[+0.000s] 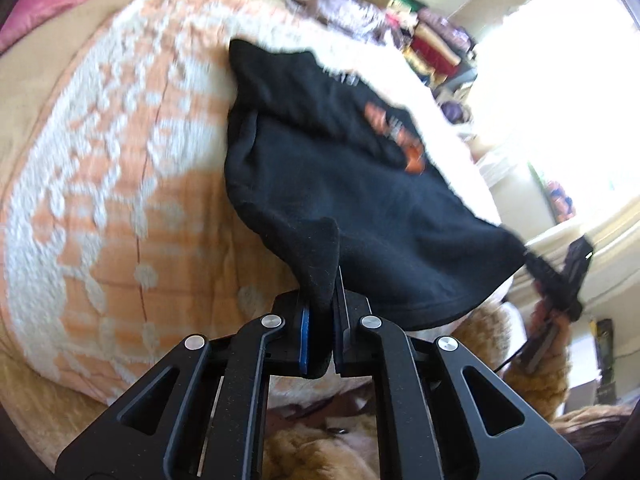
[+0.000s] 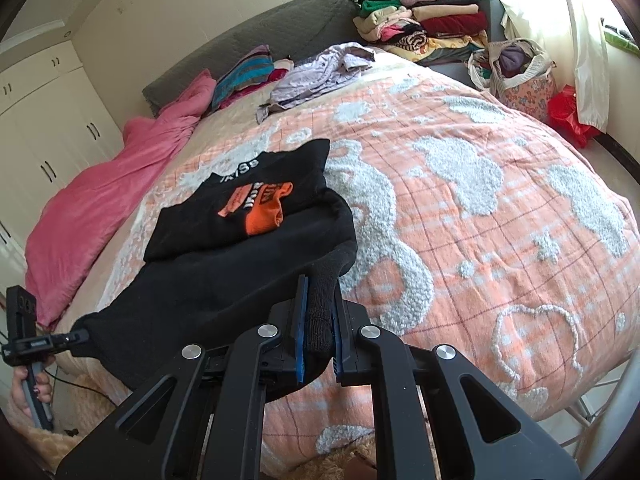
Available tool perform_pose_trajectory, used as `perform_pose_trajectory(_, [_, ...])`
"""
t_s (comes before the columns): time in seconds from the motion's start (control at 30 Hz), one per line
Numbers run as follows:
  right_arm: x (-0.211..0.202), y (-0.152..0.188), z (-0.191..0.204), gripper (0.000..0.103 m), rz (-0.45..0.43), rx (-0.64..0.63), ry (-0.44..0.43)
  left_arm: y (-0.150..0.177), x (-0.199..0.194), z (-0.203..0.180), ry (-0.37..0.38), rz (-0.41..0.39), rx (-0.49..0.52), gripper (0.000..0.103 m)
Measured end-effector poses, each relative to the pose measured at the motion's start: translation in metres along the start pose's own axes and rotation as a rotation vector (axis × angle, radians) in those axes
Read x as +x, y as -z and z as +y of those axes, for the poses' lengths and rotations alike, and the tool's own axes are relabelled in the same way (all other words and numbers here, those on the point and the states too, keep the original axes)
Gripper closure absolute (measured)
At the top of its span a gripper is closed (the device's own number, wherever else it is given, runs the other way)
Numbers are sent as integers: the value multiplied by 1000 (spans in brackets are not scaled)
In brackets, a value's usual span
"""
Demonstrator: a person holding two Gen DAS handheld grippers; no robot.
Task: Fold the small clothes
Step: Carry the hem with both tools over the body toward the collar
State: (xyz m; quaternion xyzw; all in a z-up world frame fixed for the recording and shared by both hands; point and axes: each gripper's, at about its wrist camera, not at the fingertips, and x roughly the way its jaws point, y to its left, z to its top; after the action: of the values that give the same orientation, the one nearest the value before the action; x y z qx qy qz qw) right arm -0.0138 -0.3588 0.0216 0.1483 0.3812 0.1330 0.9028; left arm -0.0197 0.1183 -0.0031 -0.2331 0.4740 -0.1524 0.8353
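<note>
Both wrist views, mid-fold. My left gripper (image 1: pixel 320 316) is closed tight on one near corner of the black garment (image 2: pixel 224 264), with cloth bunched between the pads; my right gripper (image 2: pixel 318 332) is likewise clamped on the opposite near corner. The garment lies on the peach-and-white bedspread (image 2: pixel 500 240) near the foot of the bed, its near hem lifted and stretched between the two grippers, its far part resting on the cover. The far end already looks doubled over, with an orange print (image 2: pixel 260 208) and white lettering facing up, so I judge one fold made and the next, carrying the near hem over, not yet done. An unfolded lilac garment (image 2: pixel 320 72) waits near the headboard, and stacked clothes (image 2: pixel 432 24) sit beyond the bed; I judge much of the job remains.

The left wrist view is smeared, so the print and bedspread pattern there are unclear. The lettering is too small to read. What kind of garment this is, and how its underside lies, stay hidden. Only part of my left hand (image 2: pixel 30 392) shows at the right-wrist view's edge.
</note>
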Motion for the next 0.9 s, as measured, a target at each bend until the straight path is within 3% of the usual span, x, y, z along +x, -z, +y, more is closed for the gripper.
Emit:
perform_pose_trajectory(0.17, [-10, -14, 7, 94, -54, -19, -14, -17, -19, -3, 7, -80, 8, 101])
perform_pose_trajectory(0.43, [-13, -40, 20, 94, -118, -51, -29, -43, -24, -10, -51, -168, 36, 101])
perform_pose_trajectory(0.9, [-2, -76, 37, 94, -196, -117, -28, -80, -29, -8, -101, -262, 28, 100])
